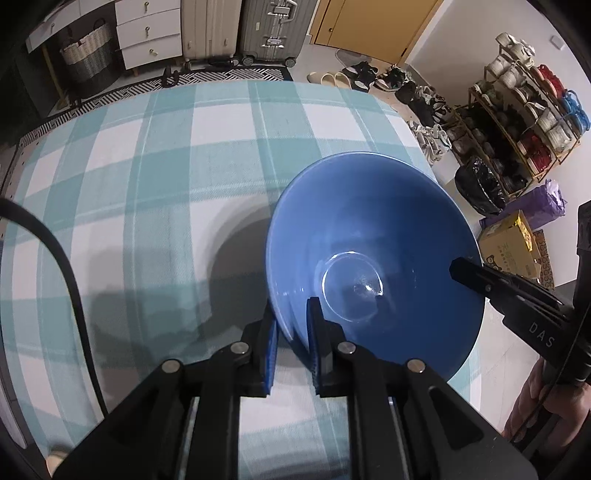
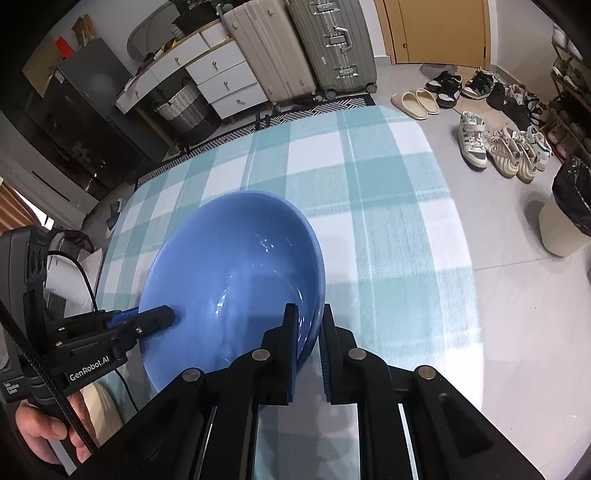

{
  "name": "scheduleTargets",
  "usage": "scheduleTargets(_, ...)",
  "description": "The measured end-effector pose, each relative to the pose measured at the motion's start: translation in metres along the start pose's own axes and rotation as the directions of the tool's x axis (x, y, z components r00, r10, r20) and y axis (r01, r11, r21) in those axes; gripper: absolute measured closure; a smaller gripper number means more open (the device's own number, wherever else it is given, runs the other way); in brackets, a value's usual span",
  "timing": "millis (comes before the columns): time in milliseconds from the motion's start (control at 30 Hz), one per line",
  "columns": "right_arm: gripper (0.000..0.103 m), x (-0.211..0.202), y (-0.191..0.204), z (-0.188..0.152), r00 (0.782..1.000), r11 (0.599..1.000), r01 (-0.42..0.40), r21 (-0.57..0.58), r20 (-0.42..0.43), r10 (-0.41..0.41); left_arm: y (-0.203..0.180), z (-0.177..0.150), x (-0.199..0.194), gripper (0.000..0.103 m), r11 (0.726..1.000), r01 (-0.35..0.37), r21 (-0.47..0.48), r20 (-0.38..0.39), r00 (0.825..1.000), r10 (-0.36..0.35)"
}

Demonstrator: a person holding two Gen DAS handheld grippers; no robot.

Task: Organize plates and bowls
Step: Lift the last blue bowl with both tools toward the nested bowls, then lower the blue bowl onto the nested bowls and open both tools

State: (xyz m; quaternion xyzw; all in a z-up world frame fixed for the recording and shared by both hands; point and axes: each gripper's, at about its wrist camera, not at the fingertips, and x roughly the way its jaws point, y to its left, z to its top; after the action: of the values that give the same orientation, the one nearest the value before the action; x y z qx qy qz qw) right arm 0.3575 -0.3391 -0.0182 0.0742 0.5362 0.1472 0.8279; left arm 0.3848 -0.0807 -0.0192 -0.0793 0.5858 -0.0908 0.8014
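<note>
The blue bowl (image 1: 373, 254) looks glazed, stiff, probably slippery and breakable. The left gripper (image 1: 293, 332) and the right gripper (image 2: 308, 332) each clench opposite rim walls.

In the left wrist view the bowl (image 1: 373, 258) sits right of centre above the tablecloth (image 1: 147, 177), its near rim between the left gripper (image 1: 292, 332) fingers and its right rim under the right gripper (image 1: 458, 271). Suitcases (image 1: 240, 29) stand along the top edge, drawers (image 1: 147, 33) upper left, a shoe rack (image 1: 524, 110) upper right.
</note>
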Motion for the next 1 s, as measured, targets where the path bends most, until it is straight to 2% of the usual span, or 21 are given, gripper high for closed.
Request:
scheduleTargets(500,0.092,-0.020,0.031,-0.054,1.000,1.000,-0.015,-0.026,-0.011,0.015,0.018,-0.065,-0.020,0.091,0.999,0.009,-0.052,-0.001,1.000,-0.009)
scheduleTargets(1000,0.092,-0.008,0.030,-0.065,1.000,1.000,-0.012,-0.029,-0.024,0.011,0.017,-0.075,-0.018,0.088,1.000,-0.005,-0.027,-0.005,1.000,0.005)
